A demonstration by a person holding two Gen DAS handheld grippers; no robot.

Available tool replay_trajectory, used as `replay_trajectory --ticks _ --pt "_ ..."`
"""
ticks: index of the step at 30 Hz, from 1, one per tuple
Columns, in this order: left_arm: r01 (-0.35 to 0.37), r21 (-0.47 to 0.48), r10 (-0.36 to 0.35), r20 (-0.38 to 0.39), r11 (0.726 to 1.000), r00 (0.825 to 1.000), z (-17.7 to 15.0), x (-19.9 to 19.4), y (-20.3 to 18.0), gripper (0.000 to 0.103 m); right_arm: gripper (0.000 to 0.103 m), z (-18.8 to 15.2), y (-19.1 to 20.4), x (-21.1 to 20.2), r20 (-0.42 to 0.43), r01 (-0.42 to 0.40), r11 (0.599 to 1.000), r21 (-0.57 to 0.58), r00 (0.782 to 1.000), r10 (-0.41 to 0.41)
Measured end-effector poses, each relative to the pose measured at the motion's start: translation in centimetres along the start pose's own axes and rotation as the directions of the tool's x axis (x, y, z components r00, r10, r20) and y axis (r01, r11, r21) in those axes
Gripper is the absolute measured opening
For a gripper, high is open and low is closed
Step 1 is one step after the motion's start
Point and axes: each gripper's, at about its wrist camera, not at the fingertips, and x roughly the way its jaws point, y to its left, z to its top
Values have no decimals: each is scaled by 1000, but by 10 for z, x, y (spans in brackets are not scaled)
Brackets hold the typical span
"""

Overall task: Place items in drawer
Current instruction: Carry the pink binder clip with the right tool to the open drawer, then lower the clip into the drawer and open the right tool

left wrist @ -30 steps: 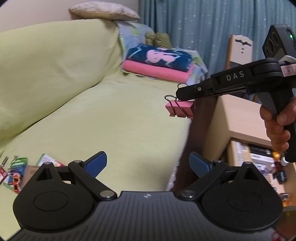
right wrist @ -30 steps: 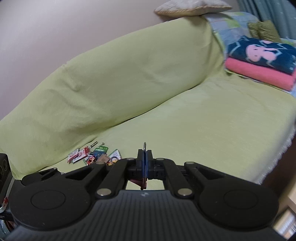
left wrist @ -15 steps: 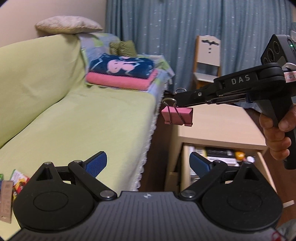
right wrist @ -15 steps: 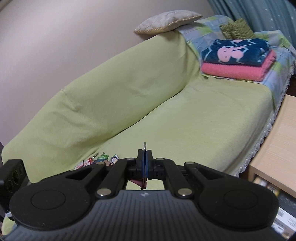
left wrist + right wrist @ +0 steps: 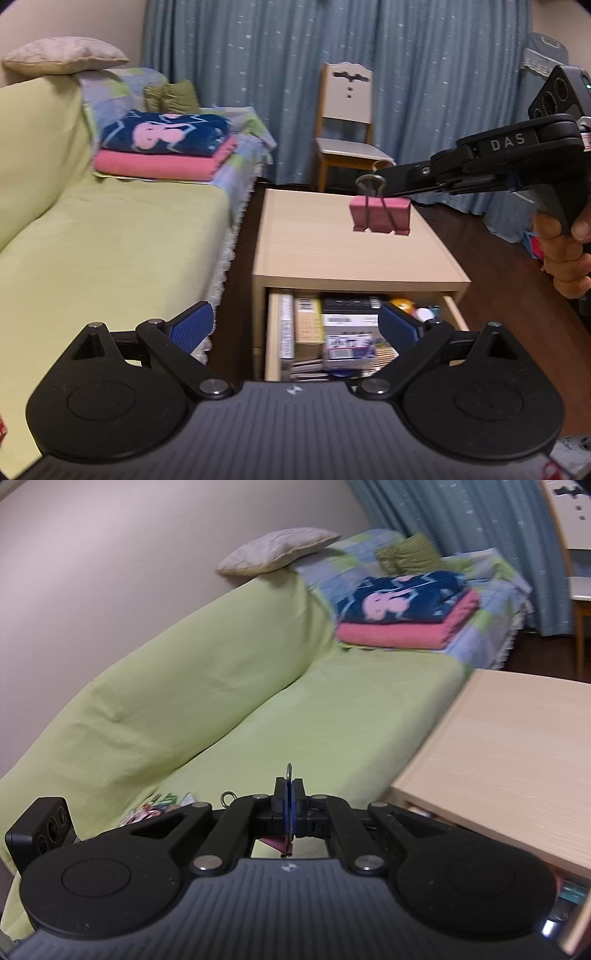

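A pink binder clip [image 5: 380,218] hangs by its wire handle from my right gripper [image 5: 384,182], which is shut on it above the light wooden side table [image 5: 317,254]. In the right wrist view the right gripper [image 5: 289,797] pinches the wire handle, with a bit of the pink binder clip [image 5: 275,843] showing below. The table's drawer [image 5: 275,332] stands pulled out, packed with boxes and small items. My left gripper [image 5: 295,325] is open and holds nothing, hovering in front of the drawer. Several small packets [image 5: 155,805] lie on the green sofa seat [image 5: 295,731].
Folded pink and navy towels [image 5: 166,147] sit at the sofa's far end, a cushion [image 5: 62,55] on its back. A wooden chair [image 5: 347,125] stands before blue curtains [image 5: 424,74]. A person's hand [image 5: 565,247] holds the right gripper's grip. Dark wood floor lies right of the table.
Both grippers swung right, from over the sofa toward the side table. The binder clip now hangs over the tabletop, and the open drawer is in full view.
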Motion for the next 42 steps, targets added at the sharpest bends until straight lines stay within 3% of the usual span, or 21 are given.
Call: replay_trajectory --ticks 16,35,42 --pt "162 79 -156 -72 984 985 4 59 -80 97 1 -27 -81 -63 41 107 984 143 993 -114" --pt "229 113 -204 -199 967 959 -5 119 -133 97 1 -75 -162 -87 19 164 940 299 984 -178" --pt "244 115 -211 -243 963 947 -13 136 -141 97 1 -91 -194 -88 -1 252 905 342 964 -268"
